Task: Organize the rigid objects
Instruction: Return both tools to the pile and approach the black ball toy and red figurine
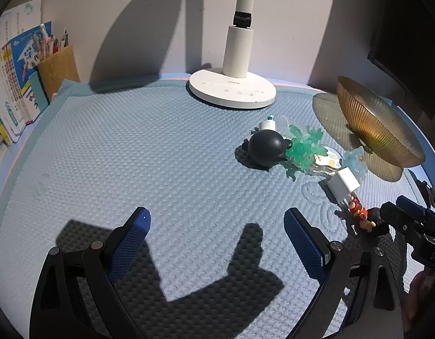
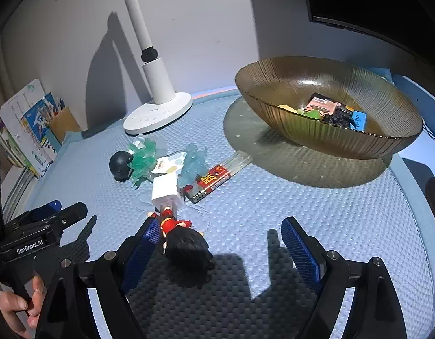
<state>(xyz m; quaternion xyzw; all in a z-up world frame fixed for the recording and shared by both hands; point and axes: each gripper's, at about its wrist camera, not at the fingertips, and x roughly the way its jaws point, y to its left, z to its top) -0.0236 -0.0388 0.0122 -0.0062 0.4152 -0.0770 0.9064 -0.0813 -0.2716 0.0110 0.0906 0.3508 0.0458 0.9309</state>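
An amber ribbed glass bowl (image 2: 327,107) stands on the blue padded table (image 2: 274,212), at about one o'clock in the right wrist view. It already holds a few small things: a pink block, a blue piece, something green and something black. That part of the sorting looks done.

Much is left. A loose cluster lies on the table at about eleven o'clock from the right tool (image 2: 220,243): a black round helmet-like toy (image 2: 121,163), green plastic pieces (image 2: 141,158), pale blue plastic pieces (image 2: 193,163), a white charger plug (image 2: 166,190) and a red-labelled lighter (image 2: 217,176). Nearest is a small figurine (image 2: 186,243) with black hair and red clothes, lying on its side.

The right tool is wide open and grips nothing. The figurine lies between its pads, close against the left pad; contact cannot be told. It seems the likely next pick.

The left tool (image 1: 217,243) is also wide open and empty, over bare table, with the cluster at about one o'clock from it.

A white lamp base (image 2: 158,115) stands at the back.
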